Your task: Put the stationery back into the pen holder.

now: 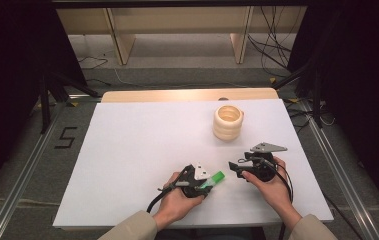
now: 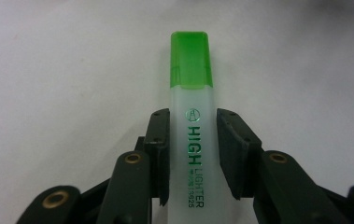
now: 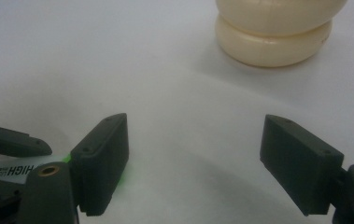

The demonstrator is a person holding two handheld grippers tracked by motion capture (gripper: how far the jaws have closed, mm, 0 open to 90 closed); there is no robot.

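Observation:
A green highlighter (image 2: 191,130) with a translucent body and a green cap lies lengthwise between the jaws of my left gripper (image 2: 192,140), which is shut on its barrel. From above, the left gripper (image 1: 208,184) sits near the table's front edge, and the highlighter's (image 1: 214,178) green cap points right toward my right gripper (image 1: 233,168). The right gripper (image 3: 195,154) is open with only bare white surface between its jaws. Part of the highlighter (image 3: 11,171) peeks out at the lower left, behind the right gripper's left jaw.
A cream holder made of stacked rings (image 1: 227,121) stands upright at the back right of the white table cover (image 1: 142,140); its base (image 3: 272,46) lies ahead of the right gripper. Beyond the table are wooden legs and cables on the floor.

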